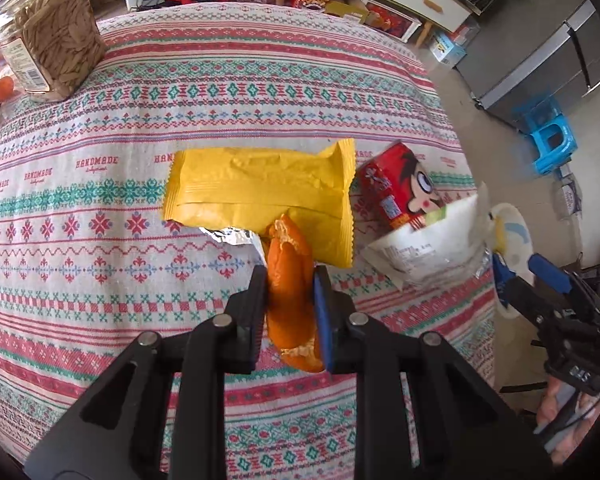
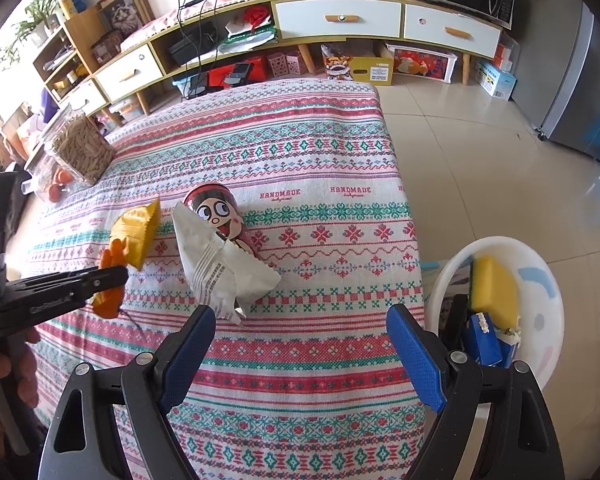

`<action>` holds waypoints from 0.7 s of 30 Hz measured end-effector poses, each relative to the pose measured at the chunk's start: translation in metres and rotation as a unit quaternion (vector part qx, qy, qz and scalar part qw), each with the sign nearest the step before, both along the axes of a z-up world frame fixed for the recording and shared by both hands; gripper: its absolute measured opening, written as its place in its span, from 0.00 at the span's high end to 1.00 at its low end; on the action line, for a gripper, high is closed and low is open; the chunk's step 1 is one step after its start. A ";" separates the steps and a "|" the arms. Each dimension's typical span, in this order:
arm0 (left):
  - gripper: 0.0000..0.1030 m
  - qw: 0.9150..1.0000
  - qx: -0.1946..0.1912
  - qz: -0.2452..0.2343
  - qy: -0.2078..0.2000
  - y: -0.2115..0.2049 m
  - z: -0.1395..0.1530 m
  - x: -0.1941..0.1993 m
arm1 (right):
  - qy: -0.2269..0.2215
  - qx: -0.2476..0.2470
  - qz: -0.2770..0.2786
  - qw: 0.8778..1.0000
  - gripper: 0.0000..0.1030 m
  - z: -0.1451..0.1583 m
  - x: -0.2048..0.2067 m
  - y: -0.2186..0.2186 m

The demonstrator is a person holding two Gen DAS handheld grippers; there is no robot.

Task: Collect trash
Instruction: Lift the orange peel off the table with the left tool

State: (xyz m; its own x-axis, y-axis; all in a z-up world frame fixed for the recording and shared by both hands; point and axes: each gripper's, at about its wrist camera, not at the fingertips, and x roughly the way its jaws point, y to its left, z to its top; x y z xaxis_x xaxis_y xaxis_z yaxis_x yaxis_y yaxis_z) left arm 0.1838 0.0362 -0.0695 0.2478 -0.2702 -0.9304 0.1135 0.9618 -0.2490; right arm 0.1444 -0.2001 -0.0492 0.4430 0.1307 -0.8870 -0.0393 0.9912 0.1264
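Left gripper [image 1: 290, 280] jaws clamped together; right gripper [image 2: 300, 328] jaws spread wide.

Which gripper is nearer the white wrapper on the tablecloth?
Right. The right gripper is open just short of the white wrapper; the left gripper, shut on orange peel, sits farther off beside the yellow wrapper.

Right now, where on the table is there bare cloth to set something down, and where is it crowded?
Bare cloth: the far half beyond the yellow wrapper and red can, right of the seed jar, and the near strip before the open right hand-held gripper. Crowded: the middle, where wrapper, can, white packet and the left hand-held gripper's orange peel cluster.
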 end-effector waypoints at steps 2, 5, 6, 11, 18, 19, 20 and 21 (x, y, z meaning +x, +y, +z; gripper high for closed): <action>0.72 1.000 -0.003 -0.018 0.021 -0.001 -0.003 -0.004 | 0.000 0.000 0.000 1.000 0.14 0.000 -0.001 0.000; 0.58 0.999 0.005 -0.009 0.030 0.005 -0.007 -0.010 | 0.001 -0.002 0.001 1.000 0.14 -0.001 -0.001 0.001; 0.56 1.000 0.005 -0.003 0.029 0.010 -0.007 -0.010 | 0.001 -0.003 0.001 1.000 0.14 -0.001 -0.002 0.001; 0.56 1.000 -0.014 0.007 0.003 0.024 0.011 -0.015 | 0.001 -0.003 0.001 1.000 0.14 -0.001 -0.003 0.001; 0.68 1.000 -0.026 -0.012 0.010 0.007 0.002 -0.011 | 0.004 -0.004 0.002 1.000 0.14 -0.003 -0.004 0.002; 0.68 1.000 -0.019 -0.012 0.011 0.001 -0.002 -0.009 | 0.004 -0.004 0.002 1.000 0.14 -0.003 -0.004 0.002; 0.70 1.000 -0.010 -0.013 0.012 -0.003 -0.006 -0.007 | 0.005 -0.004 0.001 1.000 0.14 -0.003 -0.004 0.002; 0.72 1.000 -0.005 -0.013 0.013 -0.005 -0.008 -0.006 | 0.005 -0.004 0.001 1.000 0.14 -0.003 -0.003 0.001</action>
